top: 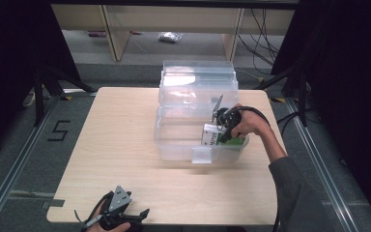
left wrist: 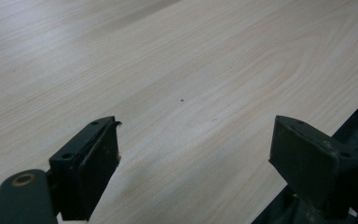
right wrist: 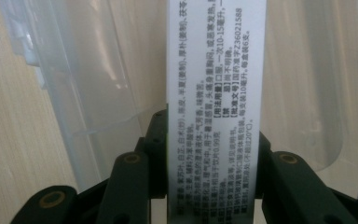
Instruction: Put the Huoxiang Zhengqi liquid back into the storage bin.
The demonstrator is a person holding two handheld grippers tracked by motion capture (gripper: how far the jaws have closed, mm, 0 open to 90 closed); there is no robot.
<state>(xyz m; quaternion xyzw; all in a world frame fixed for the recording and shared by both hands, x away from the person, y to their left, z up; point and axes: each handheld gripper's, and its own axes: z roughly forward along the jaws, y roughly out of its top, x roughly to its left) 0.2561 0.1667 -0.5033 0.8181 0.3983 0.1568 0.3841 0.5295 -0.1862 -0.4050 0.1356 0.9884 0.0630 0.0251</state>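
Observation:
A white box with green sides [top: 208,133], printed with small text, is held upright inside a clear plastic bin [top: 174,145] at the table's right centre. My right gripper [top: 220,135] reaches down into the bin, shut on the box. In the right gripper view the box [right wrist: 214,84] stands between the two black jaws of my right gripper [right wrist: 209,128], with the bin's clear wall [right wrist: 98,70] behind it. My left gripper [top: 142,215] rests at the table's front edge, left of centre. Its jaws stand wide apart over bare wood, so the left gripper [left wrist: 196,128] is open with nothing in it.
The bin's clear lid [top: 198,79] stands open behind it. The light wooden table [top: 116,145] has bare room to the left and in front of the bin. Black curtains flank the table; shelving legs and cables [top: 263,38] lie on the floor beyond.

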